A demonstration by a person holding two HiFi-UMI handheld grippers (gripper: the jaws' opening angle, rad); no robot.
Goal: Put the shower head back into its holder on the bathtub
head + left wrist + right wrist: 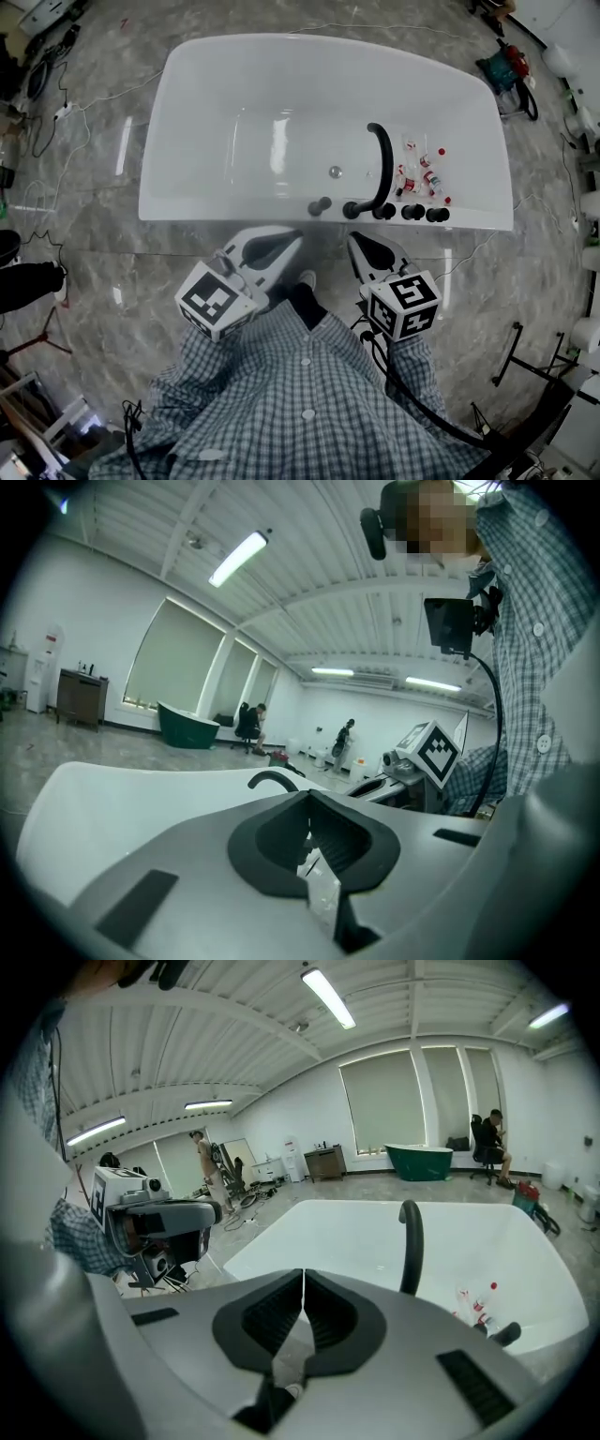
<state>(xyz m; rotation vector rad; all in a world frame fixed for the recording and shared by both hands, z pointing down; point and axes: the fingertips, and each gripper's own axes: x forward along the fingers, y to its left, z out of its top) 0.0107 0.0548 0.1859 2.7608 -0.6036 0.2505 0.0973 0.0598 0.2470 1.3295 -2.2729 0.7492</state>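
Both tools sit close against the person's blue checked shirt (309,394), pointing toward the white oval bathtub (178,131). The left tool (281,242) aims almost level and the right tool (364,246) tilts downward. Each has its jaws closed together on nothing. What looks like the small black shower head (321,204) stands on the tub's near rim, just left of the curved black spout (382,164).

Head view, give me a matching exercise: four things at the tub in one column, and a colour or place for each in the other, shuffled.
Things:
1 bathtub
2 curved spout
3 small bottles
4 drain

Descriptions:
A black, rising from the near rim
B white
C silvery, left of the spout
D red-capped, right of the spout

Pairs: 1-B, 2-A, 3-D, 4-C
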